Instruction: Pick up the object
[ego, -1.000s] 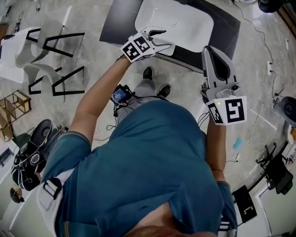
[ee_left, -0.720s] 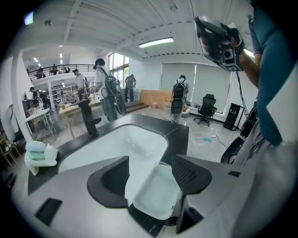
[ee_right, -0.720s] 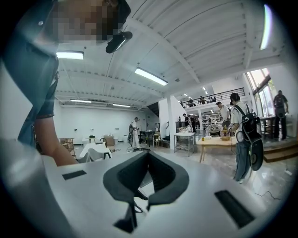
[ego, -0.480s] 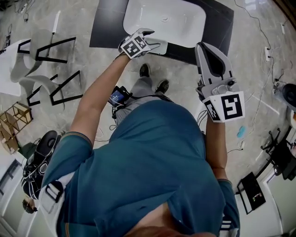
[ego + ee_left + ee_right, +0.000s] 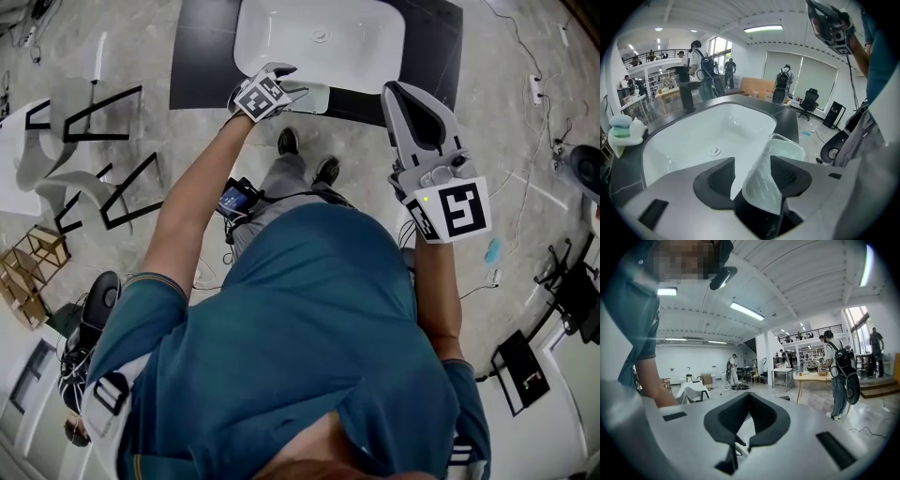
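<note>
Left tongs (image 5: 752, 168) around a clear ribbed plastic container (image 5: 771, 173) at the edge of a white oval basin (image 5: 684, 140).
Tongs are apart and have just been closing. The container wall is between the pads, one pad against it, a gap at the other. Container sits on the dark tabletop (image 5: 787, 123). Right tongs (image 5: 747, 404) are together, empty, well apart.

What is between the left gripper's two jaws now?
In the left gripper view, a clear plastic container stands between the open jaws of the left gripper, which have just been closing.
</note>
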A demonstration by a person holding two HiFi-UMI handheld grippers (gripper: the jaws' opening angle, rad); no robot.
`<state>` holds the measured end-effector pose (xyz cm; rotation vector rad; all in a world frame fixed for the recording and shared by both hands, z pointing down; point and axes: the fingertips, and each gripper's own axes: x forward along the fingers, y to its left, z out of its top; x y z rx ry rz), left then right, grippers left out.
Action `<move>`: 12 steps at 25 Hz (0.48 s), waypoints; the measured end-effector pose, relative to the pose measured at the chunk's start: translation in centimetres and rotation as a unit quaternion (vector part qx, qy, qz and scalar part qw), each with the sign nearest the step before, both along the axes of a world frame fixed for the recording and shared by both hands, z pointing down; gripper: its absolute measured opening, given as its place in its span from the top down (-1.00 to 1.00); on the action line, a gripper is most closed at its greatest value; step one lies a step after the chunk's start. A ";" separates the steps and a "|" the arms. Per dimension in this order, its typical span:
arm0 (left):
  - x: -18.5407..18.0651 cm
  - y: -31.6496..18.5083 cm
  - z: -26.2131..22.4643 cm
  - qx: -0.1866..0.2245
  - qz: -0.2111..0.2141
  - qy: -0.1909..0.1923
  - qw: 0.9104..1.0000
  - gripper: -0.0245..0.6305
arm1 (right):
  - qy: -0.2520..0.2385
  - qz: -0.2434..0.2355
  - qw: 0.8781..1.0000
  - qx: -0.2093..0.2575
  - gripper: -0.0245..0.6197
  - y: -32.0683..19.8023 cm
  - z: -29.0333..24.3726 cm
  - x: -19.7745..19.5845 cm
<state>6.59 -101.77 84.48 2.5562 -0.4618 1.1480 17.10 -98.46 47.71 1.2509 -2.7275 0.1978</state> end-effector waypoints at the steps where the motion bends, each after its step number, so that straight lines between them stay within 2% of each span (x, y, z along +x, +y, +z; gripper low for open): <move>1: 0.0 0.0 0.1 0.000 0.000 0.000 1.000 0.21 | 0.000 0.000 1.000 0.000 0.88 0.0 0.0 0.0; 5: 0.0 -0.2 0.2 -0.003 -0.001 0.002 1.000 0.34 | 0.003 0.002 1.000 -0.003 0.88 -0.7 0.3 -0.3; 12: 0.0 -0.4 0.6 0.002 0.008 0.003 1.000 0.67 | 0.007 0.004 1.000 -0.008 0.88 -1.4 0.7 -0.7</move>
